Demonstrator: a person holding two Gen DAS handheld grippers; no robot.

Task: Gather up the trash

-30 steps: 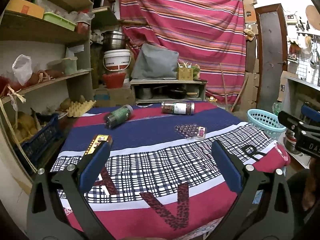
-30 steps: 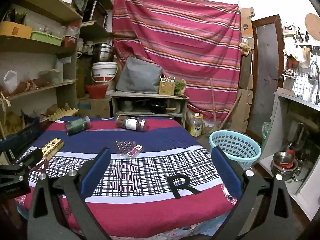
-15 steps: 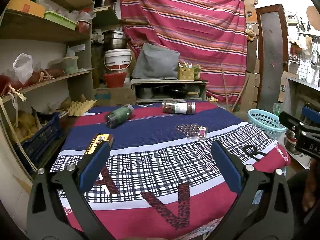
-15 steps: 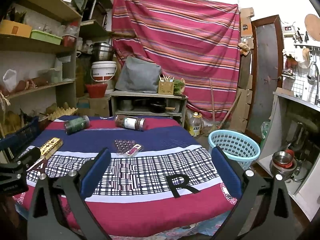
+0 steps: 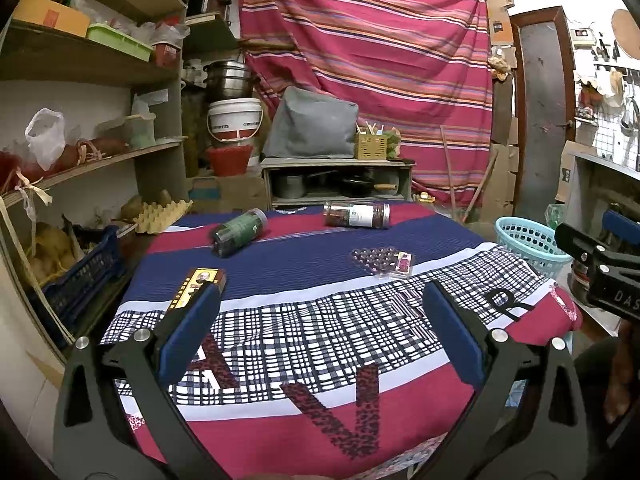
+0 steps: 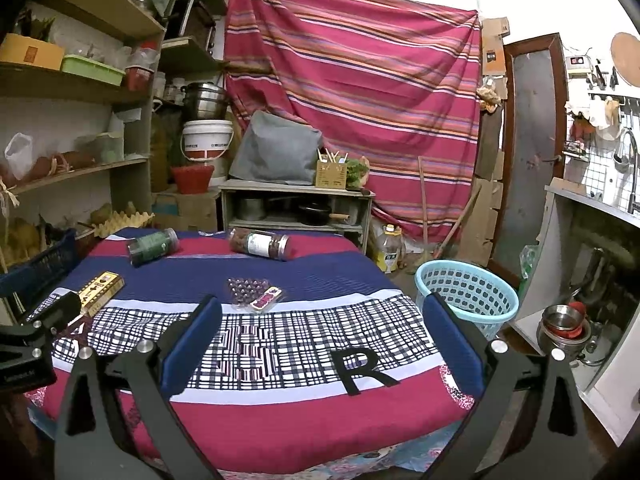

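Cluttered storeroom, cloth-draped counter (image 6: 280, 420) with all trash uncollected: green jar (image 6: 152, 246), brown jar (image 6: 260, 243), yellow box (image 6: 100, 286), blister pack (image 6: 256, 294); blue basket (image 6: 466, 296) beside it seemingly empty; left tongs (image 5: 320, 328), right tongs (image 6: 320, 330) released, holding nothing.

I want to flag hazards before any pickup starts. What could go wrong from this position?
Both jars lie on their sides: the green jar and the labelled jar may roll away when the open left gripper or right gripper nudges them. The light blue basket stands on the floor beside the table, so a dropped item could miss it.
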